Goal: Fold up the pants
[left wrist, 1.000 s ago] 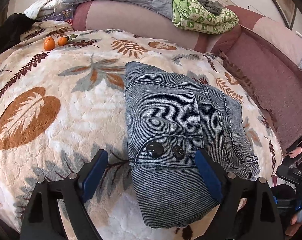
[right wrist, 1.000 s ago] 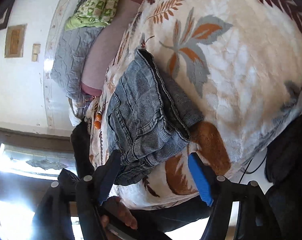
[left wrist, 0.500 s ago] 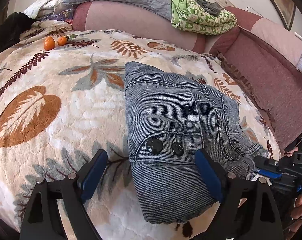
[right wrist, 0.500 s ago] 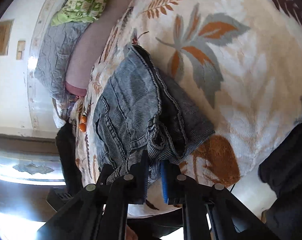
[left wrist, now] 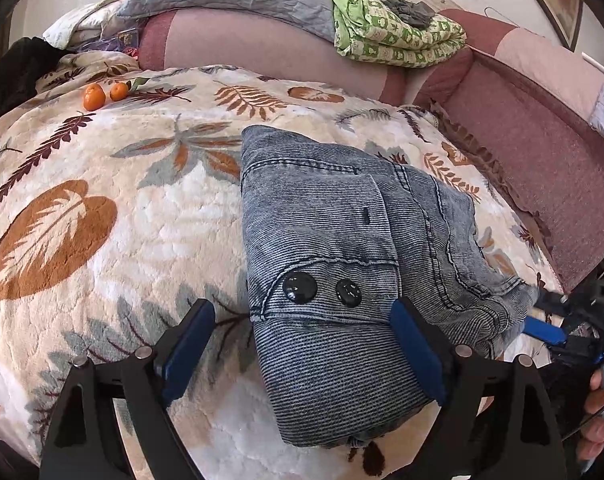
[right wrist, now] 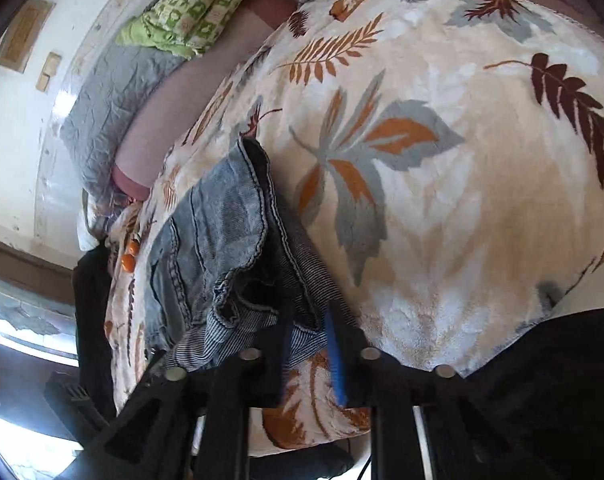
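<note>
On pants (right wrist: 221, 240), right tongs (right wrist: 308, 344) clamped.

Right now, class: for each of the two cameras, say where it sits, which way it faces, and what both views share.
Left wrist: sits on the left gripper, facing across the blanket toward the sofa back; its open fingers straddle the folded jeans.
Right wrist: sits on the right gripper, rolled sideways, facing the jeans' bunched edge, fingers nearly shut there.
Shared: jeans, blanket, two oranges, green quilt.

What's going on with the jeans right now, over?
Left gripper open, straddling folded blue denim pants. Right gripper shut on pants' edge. Two small oranges far off, nothing blocking.
</note>
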A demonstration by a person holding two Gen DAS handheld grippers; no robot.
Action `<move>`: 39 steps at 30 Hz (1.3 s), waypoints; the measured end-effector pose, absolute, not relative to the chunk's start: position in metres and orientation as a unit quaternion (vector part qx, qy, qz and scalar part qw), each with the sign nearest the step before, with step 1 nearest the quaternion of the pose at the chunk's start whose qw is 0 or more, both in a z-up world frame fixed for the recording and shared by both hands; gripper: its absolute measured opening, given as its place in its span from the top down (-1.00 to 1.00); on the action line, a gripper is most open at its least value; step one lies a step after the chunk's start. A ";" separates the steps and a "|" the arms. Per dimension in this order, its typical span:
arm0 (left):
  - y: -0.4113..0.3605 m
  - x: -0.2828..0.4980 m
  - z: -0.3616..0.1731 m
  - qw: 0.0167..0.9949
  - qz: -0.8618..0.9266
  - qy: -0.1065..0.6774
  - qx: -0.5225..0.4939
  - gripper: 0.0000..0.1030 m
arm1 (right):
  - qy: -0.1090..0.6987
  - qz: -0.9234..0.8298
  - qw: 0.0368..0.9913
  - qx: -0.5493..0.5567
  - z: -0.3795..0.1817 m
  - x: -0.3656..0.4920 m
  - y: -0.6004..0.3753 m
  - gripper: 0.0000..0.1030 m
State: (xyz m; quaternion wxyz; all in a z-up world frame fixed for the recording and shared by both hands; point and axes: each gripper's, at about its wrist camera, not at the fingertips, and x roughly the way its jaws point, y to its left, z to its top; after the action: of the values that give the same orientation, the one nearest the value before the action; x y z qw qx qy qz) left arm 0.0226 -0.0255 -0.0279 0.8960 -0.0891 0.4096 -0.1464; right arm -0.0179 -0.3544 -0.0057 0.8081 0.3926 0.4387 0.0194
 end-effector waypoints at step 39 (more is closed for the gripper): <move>0.007 0.053 -0.041 0.802 -0.225 0.474 -0.287 -0.59 | 0.691 0.143 0.673 -0.221 -0.007 0.261 -0.043 0.13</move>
State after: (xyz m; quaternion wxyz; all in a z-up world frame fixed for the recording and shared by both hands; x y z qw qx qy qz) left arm 0.0526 0.0073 -0.0411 0.8016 -0.2865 0.4741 -0.2248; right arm 0.2607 -0.0428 -0.0070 0.6733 -0.2213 0.6908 0.1429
